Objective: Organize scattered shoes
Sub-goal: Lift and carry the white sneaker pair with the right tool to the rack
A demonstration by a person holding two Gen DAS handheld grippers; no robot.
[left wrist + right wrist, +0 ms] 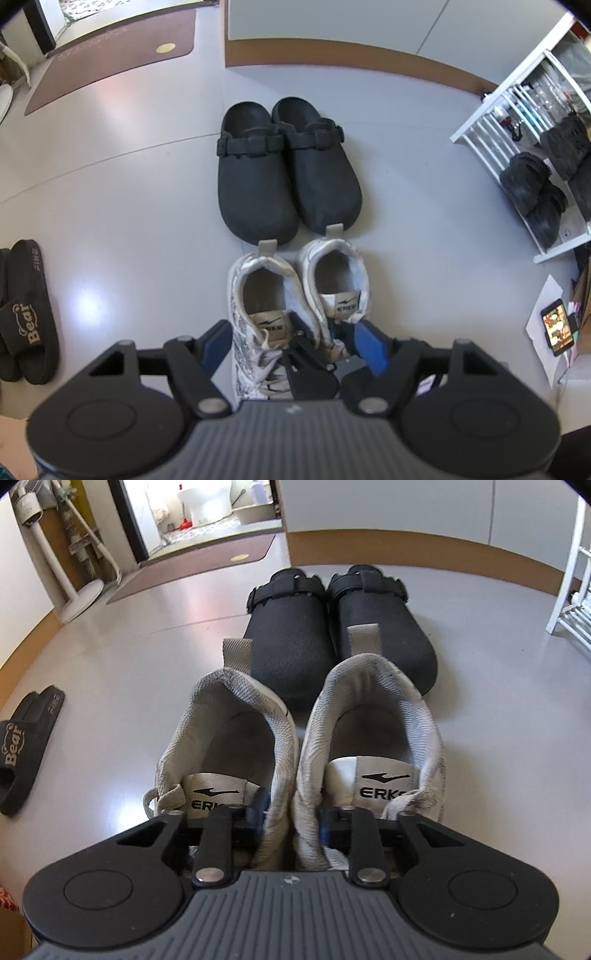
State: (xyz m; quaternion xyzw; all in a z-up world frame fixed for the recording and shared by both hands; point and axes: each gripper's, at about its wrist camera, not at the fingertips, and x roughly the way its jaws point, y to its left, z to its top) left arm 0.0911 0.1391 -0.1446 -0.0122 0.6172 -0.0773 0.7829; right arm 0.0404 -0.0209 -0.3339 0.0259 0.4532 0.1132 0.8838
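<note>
A pair of white ERKE sneakers (295, 284) (295, 738) stands side by side on the grey floor, heels toward the toes of a pair of black clogs (288, 173) (340, 635). My right gripper (291, 814) is shut on the two inner collars of the sneakers, pinching them together; in the left wrist view this right gripper (308, 350) shows as a dark body between the shoes. Above the sneakers' laces hovers my left gripper (290, 330), open wide, its blue fingers (216, 341) straddling both shoes without touching them.
Black "Bear" slides (26, 314) (26, 746) lie at the left. A white shoe rack (491, 136) holding dark slippers stands at the right, with a phone (557, 326) on paper near it. A brown doormat (110, 51) (195, 561) and a fan stand (74, 590) are further back.
</note>
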